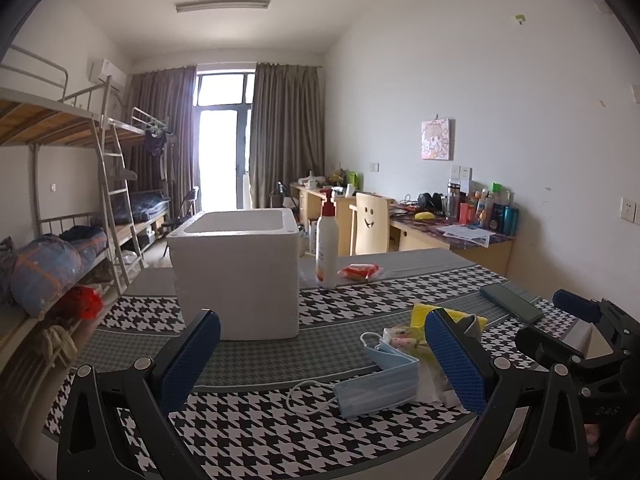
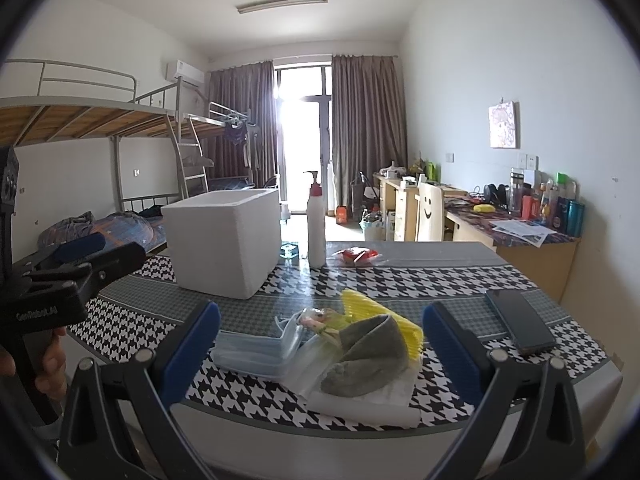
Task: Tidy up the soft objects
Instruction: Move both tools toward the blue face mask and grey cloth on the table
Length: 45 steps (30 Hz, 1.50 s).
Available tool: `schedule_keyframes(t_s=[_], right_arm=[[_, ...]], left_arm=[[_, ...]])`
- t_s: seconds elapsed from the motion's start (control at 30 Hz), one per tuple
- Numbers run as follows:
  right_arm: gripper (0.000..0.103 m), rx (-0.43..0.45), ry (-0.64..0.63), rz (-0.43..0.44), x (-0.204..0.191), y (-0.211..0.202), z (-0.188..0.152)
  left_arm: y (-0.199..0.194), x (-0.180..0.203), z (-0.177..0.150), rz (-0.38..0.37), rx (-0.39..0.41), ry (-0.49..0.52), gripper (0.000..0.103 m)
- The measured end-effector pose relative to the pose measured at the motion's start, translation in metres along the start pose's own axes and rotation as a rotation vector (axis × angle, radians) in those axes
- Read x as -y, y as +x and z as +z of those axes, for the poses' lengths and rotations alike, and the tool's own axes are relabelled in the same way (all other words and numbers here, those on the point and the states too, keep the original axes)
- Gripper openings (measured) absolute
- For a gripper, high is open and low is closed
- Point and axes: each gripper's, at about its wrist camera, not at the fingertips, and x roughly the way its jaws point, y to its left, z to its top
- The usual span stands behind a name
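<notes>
Both grippers are held spread apart and empty: the left gripper [image 1: 320,356] and the right gripper [image 2: 320,344]. Between them, near the table's [image 2: 248,412] front edge, a pile of soft things is seen: a blue face mask [image 1: 376,388], a folded grey cloth [image 2: 368,356], a yellow item [image 2: 360,306] partly covered. A small packet [image 2: 316,320] is hard to identify. Farther back a white foam box [image 1: 236,276] is placed, its inside hidden.
</notes>
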Motion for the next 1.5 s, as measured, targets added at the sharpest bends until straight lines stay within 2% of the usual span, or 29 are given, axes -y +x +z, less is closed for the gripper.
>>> schedule_keyframes(t_s=[0.4, 1.0, 1.17, 1.5], right_arm=[[0.102, 0.003, -0.003, 0.006, -0.002, -0.001, -0.001], [0.102, -0.047, 0.028, -0.001, 0.006, 0.017, -0.002], [0.102, -0.071, 0.036, 0.003, 0.01, 0.024, -0.002], [0.102, -0.124, 0.047, -0.013, 0.019, 0.043, -0.006]], left_arm=[[0.004, -0.001, -0.001, -0.001, -0.016, -0.004, 0.102], [0.019, -0.009, -0.004, 0.001, -0.056, -0.005, 0.102], [0.028, -0.012, -0.006, -0.021, -0.087, -0.005, 0.102], [0.043, -0.003, -0.015, -0.078, -0.144, 0.07, 0.102]])
